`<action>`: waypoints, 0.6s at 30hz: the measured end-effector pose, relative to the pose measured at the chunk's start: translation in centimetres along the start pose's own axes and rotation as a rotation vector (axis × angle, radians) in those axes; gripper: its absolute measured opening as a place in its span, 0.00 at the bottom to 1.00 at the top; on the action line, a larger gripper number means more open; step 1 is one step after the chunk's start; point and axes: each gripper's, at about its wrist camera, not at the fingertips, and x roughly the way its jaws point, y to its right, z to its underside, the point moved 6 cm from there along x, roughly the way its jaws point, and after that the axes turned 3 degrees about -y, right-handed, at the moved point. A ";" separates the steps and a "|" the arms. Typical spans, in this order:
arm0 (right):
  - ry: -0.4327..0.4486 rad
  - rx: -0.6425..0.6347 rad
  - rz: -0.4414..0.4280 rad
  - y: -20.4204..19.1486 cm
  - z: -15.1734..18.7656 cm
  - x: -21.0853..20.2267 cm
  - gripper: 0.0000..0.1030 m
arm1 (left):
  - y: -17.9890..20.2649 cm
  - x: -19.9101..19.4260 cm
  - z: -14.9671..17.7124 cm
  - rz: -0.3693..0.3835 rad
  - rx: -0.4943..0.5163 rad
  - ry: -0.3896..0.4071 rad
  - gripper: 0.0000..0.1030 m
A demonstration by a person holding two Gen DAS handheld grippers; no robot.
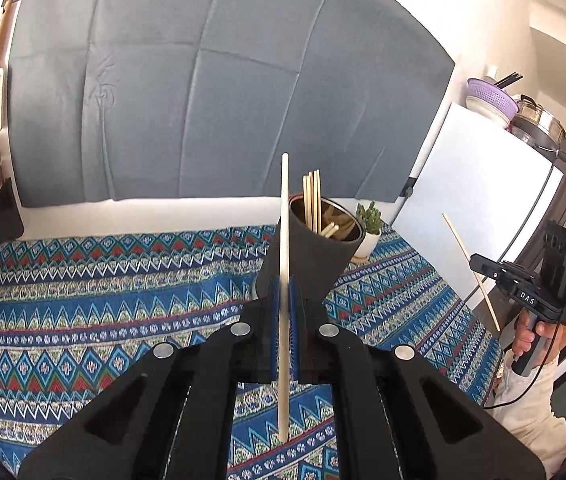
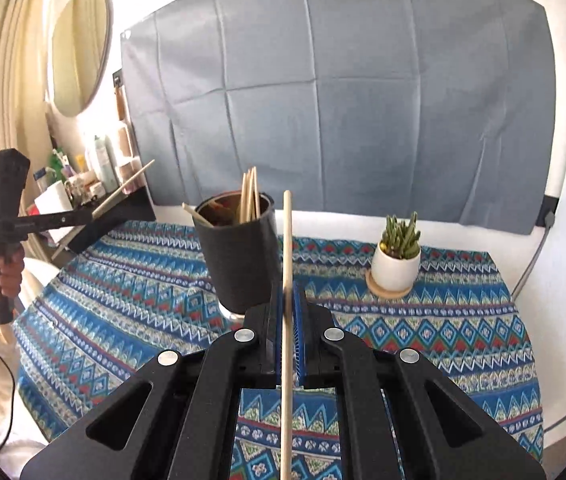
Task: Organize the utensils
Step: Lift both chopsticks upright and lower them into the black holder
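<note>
- Between the blue ribbed pads of the left gripper, a pale wooden chopstick is pinched; the jaws are fully closed on it. It stands nearly upright in the left wrist view, its top end above the pads and its lower end hanging below them over the cloth.
- Likewise, the right gripper has its jaws pressed together on a second chopstick, which also runs nearly upright through the pads in its own view.
- Under both grippers lies a patterned tablecloth with blue, red and white zigzag bands; neither chopstick touches it.
- Just beyond the fingertips stands a black utensil cup, upright on the cloth. Several chopsticks already stand bunched inside it, and one leans out over its left rim.
- To the right of the cup, well apart from it, a small succulent in a white pot sits on a round wooden coaster.
- At the left edge of the right wrist view, a person's hand grips the handle of the other gripper, its chopstick angled upward.
- Farthest back, a grey creased sheet hangs on the wall behind the table, with a white refrigerator to its right.
</note>
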 end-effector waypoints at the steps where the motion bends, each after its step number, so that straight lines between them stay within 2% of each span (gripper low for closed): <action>1: 0.010 -0.008 -0.005 -0.2 -0.8 0.0 0.05 | 0.1 0.2 -0.7 0.009 -0.008 0.018 0.05; 6: 0.062 -0.040 -0.019 -1.4 -4.3 0.6 0.05 | 1.6 1.5 -3.1 0.029 0.016 0.069 0.05; 9: 0.094 -0.034 -0.055 -2.0 -6.0 1.7 0.05 | 2.4 2.3 -5.1 -0.013 0.028 0.121 0.05; 13: 0.153 0.027 -0.150 -2.1 -8.0 3.7 0.05 | 3.8 3.5 -7.5 0.002 0.065 0.231 0.05; 16: 0.209 0.074 -0.218 -2.1 -9.6 5.6 0.05 | 5.0 4.4 -8.4 0.077 0.086 0.299 0.05; 18: 0.249 0.100 -0.248 -2.3 -10.5 6.8 0.05 | 5.1 5.3 -8.7 0.103 0.062 0.324 0.05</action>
